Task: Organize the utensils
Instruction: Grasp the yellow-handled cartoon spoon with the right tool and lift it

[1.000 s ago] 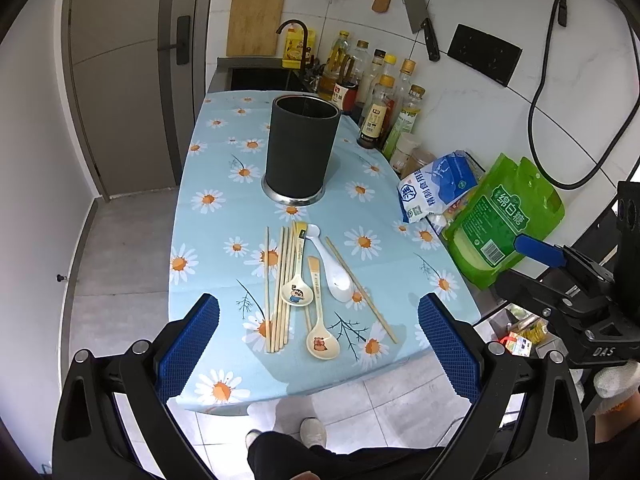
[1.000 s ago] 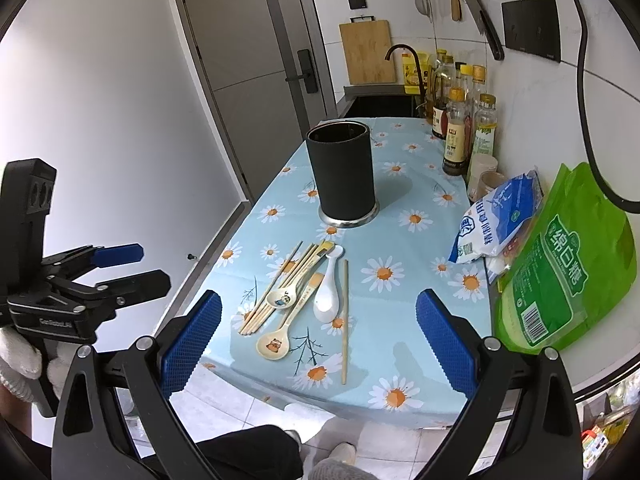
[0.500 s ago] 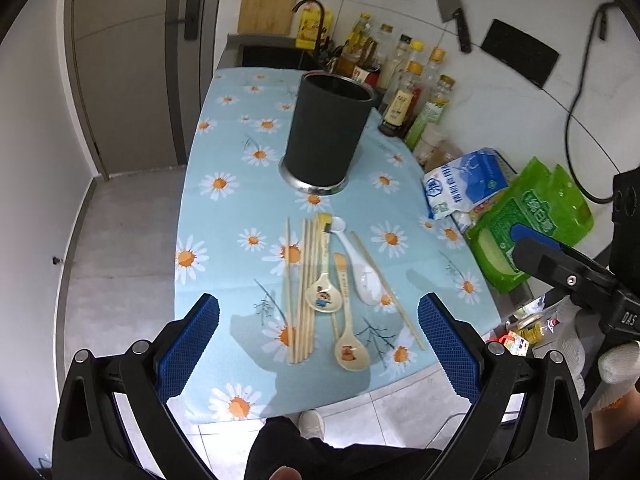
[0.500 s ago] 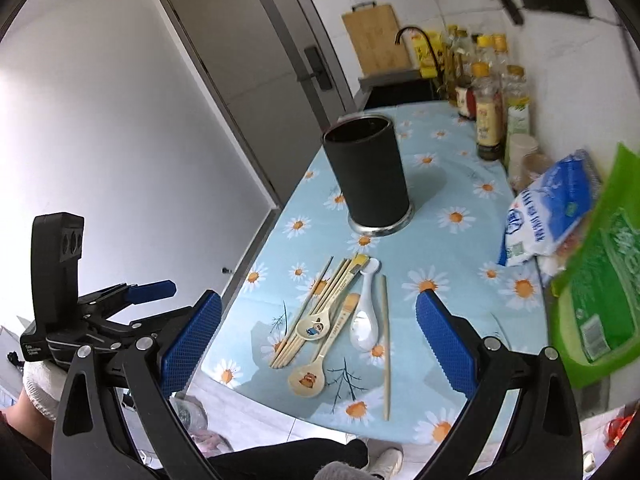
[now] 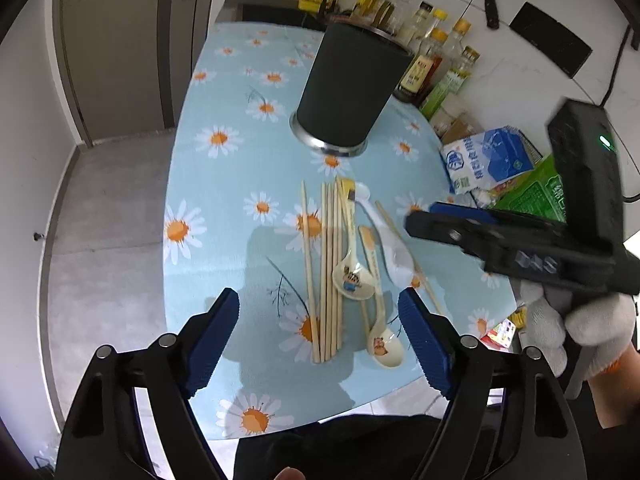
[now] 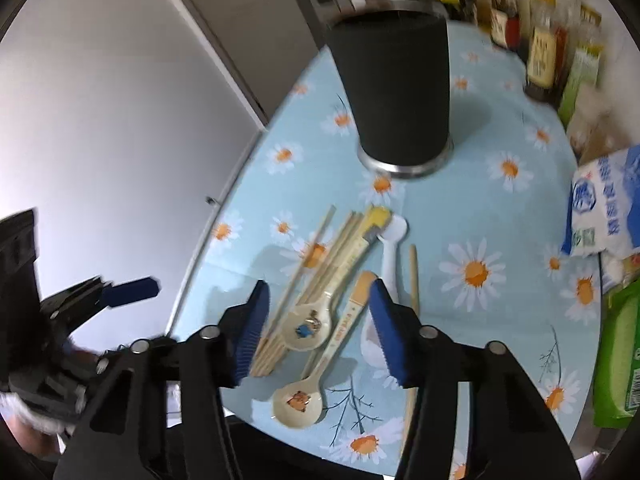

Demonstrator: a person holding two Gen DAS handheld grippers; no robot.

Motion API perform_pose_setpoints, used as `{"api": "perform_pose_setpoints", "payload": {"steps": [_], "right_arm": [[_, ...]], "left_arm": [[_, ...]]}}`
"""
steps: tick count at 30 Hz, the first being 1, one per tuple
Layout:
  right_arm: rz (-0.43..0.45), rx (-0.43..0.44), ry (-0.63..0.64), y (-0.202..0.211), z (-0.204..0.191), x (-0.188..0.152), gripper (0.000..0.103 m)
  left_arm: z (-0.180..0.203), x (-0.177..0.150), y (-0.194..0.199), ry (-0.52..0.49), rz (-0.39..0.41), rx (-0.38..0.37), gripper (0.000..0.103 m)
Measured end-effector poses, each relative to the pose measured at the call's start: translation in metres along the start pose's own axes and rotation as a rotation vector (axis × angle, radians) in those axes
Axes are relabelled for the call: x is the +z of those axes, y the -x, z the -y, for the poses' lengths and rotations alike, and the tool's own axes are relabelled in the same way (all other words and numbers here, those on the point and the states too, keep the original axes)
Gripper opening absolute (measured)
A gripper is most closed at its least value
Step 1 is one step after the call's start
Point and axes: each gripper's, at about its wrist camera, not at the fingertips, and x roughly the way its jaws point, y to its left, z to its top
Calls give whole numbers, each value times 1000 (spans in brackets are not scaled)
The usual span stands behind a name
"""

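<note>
**Both grippers over the utensils, nothing held**

My left gripper [image 5: 320, 336] hangs over the near end of the bench [image 5: 224, 184], which wears a light blue cloth printed with daisies. Its blue ribbed fingers [image 5: 212, 336] have just been closing a little, yet they stand well apart with only air between them; framed in the gap lie the near ends of the bundle of pale wooden chopsticks [image 5: 328, 272]. Just right of the bundle lies a cream ceramic spoon with a cartoon figure in its bowl [image 5: 352, 276], then a second cream cartoon spoon [image 5: 382, 344] nearer the bench edge, then a plain white ceramic spoon [image 5: 390, 244]. A single stray chopstick [image 5: 404, 248] runs slantwise by the white spoon.

My right gripper [image 6: 316, 328] has just been closing too, its fingers [image 6: 252, 328] now about half apart and gripping nothing. Between them I see the first cartoon spoon [image 6: 308, 324] and the handle of the second [image 6: 352, 312], all lying flat on the cloth; whether the pads touch anything I cannot tell.

Beyond the utensils stands the tall black cylindrical holder on a silver base [image 5: 348, 84], upright. Along the wall side sit a row of sauce bottles [image 5: 436, 52], a blue and white bag [image 5: 488, 160] and a green bag [image 6: 620, 352]. A white-gloved hand [image 5: 580, 324] carries the right gripper.
</note>
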Motion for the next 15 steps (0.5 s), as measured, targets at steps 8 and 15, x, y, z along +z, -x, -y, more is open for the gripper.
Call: {"api": "perform_pose_setpoints", "payload": {"steps": [8,15], "right_arm": [[-193,48,-165,-58,19,22,38],[-267,47,-329,-84,37,38,26]], "left_arm": [[-20,-8,-17,54,-55,-40,73],[-30,-10,-21,66,-61,-74,72]]}}
